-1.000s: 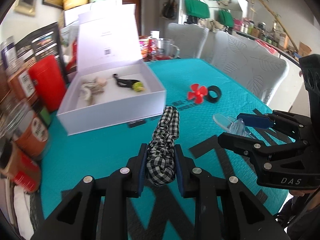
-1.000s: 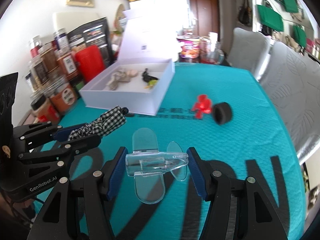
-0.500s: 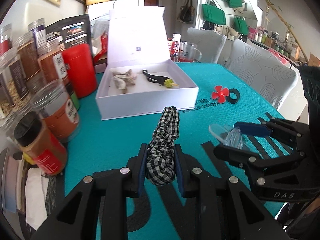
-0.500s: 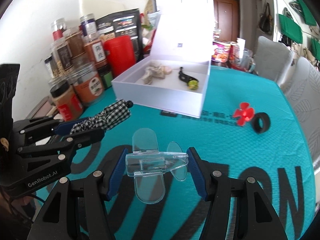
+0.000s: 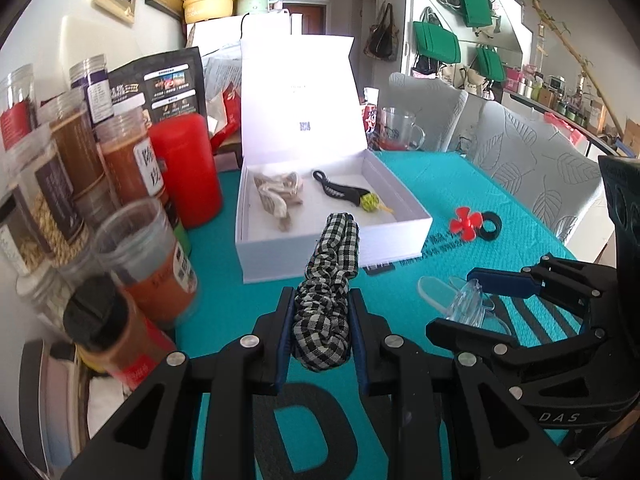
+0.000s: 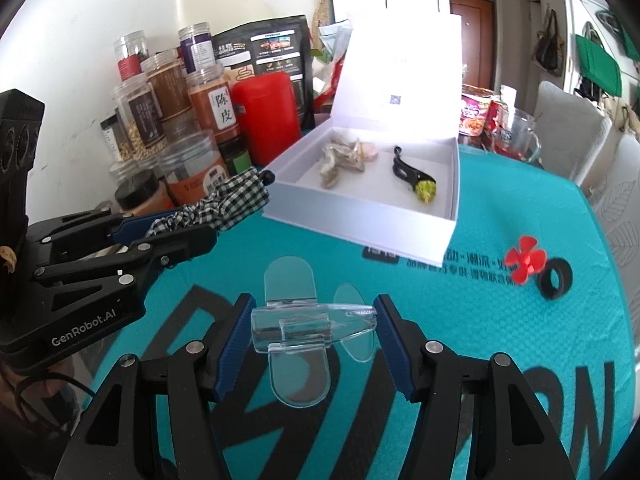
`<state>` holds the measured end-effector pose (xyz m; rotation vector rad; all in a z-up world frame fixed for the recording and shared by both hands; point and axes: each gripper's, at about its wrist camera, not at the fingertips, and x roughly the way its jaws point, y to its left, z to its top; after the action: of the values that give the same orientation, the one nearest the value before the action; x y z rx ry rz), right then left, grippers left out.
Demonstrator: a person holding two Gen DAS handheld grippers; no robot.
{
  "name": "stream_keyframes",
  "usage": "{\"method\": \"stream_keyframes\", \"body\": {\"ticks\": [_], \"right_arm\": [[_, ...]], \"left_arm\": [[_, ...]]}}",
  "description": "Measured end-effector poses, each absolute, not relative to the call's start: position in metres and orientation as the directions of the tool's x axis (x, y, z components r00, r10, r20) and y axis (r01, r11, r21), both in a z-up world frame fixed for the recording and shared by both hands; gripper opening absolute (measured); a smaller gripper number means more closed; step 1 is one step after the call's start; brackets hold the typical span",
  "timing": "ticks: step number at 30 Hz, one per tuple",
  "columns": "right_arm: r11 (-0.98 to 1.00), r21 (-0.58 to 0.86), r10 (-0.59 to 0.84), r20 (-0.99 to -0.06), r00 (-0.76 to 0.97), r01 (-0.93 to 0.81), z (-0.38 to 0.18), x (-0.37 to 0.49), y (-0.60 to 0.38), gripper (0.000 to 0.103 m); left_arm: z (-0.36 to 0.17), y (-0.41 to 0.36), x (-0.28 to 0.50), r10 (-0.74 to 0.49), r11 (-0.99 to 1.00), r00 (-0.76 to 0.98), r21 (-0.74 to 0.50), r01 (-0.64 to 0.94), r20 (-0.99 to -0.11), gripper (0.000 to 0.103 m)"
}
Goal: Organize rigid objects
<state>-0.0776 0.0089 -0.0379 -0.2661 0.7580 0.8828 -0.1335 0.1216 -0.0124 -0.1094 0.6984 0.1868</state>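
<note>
Two hand-held grippers above a teal table, each carrying one item toward an open white box. The left gripper [image 5: 320, 332] has its fingers [image 5: 282, 336] clenched on a black-and-white checked fabric roll [image 5: 330, 280], probably a folded compact umbrella; the roll's long axis runs straight ahead along the fingers, and its free end reaches almost to the near wall of the white box [image 5: 320, 258]. The right gripper [image 6: 314, 344] has its fingers [image 6: 234, 340] grasping a clear plastic toy aeroplane [image 6: 312, 326] by nose and tail, so that the fuselage lies crosswise between the pads and the wings point fore and aft.

The box sits toward the far left part of the table, lid [image 5: 300, 92] raised at the back, beside a red canister [image 5: 186, 168] and a cluster of spice jars [image 5: 148, 252] along the left edge. It already holds a pale crumpled item and a black clip with a green tip [image 5: 348, 196]. A red propeller [image 5: 464, 222] and a black ring [image 5: 490, 226] lie touching on the table, right of the box.

Decisive relation: the box lies ahead of both grippers and slightly left of the right one; the left gripper appears nearer, with its roll aimed at the box's near wall, so it would need lift to clear that wall
</note>
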Motion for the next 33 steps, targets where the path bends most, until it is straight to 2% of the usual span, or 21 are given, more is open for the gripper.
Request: {"method": "stream_keyframes", "body": {"ticks": [33], "right_arm": [[0.659, 0.031, 0.595, -0.632, 0.497, -0.751, 0.036, 0.026, 0.033, 0.060]], "left_arm": [[0.047, 0.144, -0.019, 0.094, 0.995, 0.823, 0.022, -0.098, -0.560, 0.025]]}}
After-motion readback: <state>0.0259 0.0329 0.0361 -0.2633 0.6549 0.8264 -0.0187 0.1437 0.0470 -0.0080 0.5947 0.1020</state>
